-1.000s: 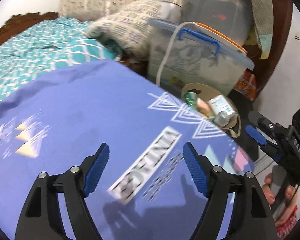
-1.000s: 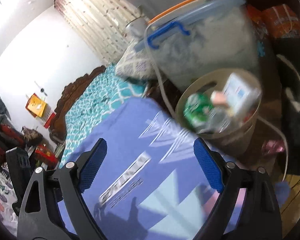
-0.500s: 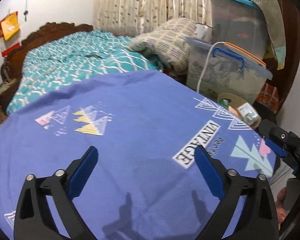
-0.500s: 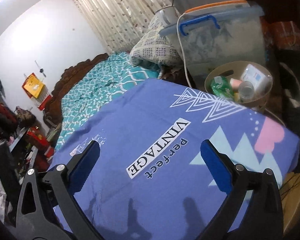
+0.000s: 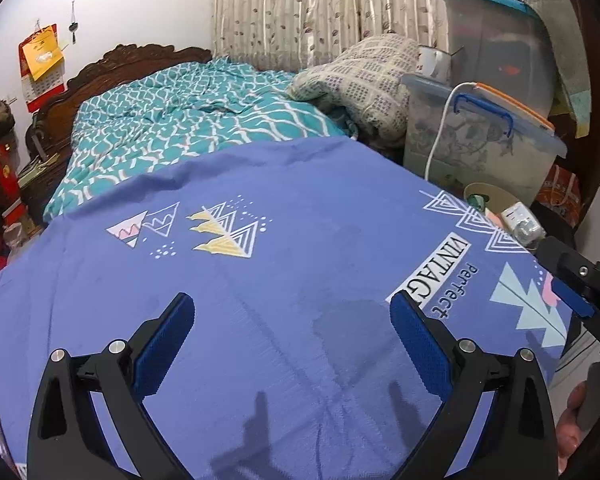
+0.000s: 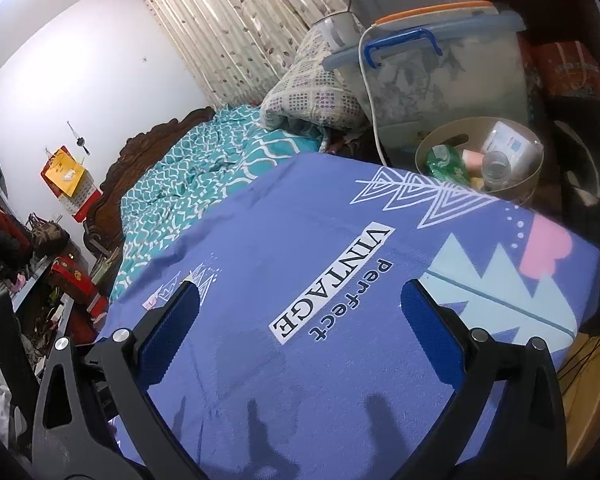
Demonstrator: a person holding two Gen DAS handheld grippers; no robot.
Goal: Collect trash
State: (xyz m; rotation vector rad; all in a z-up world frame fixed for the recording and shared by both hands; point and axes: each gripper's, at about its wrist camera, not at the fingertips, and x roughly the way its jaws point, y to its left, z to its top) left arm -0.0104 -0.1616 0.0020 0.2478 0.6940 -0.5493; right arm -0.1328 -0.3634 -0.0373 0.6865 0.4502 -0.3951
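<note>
The left tool hangs over a purple cloth, its blue-padded jaws spread wide with nothing between them; they have just been opening. The right tool hangs over the same cloth near the printed word "VINTAGE", its jaws also spread wide and empty, and also just opened. In the left view the right tool shows at the right edge, with part of a hand below it.

Whether the cloth covers a bench or a mattress cannot be told. It carries no loose items.

Just past the far right corner of the cloth stands a round tan bin. The trash lies inside it: a green wrapper, a small pink piece, a clear plastic bottle and a white and blue carton, packed close together.

Behind the bin is a clear storage box with a blue handle and an orange-edged lid; its contents are too cloudy to make out. A white cable runs down its front. A metal mug stands behind it, and a larger grey tub is stacked further back.

To the left, a rolled patterned blanket rests on a bed with a teal sheet, a carved headboard, and curtains beyond.
</note>
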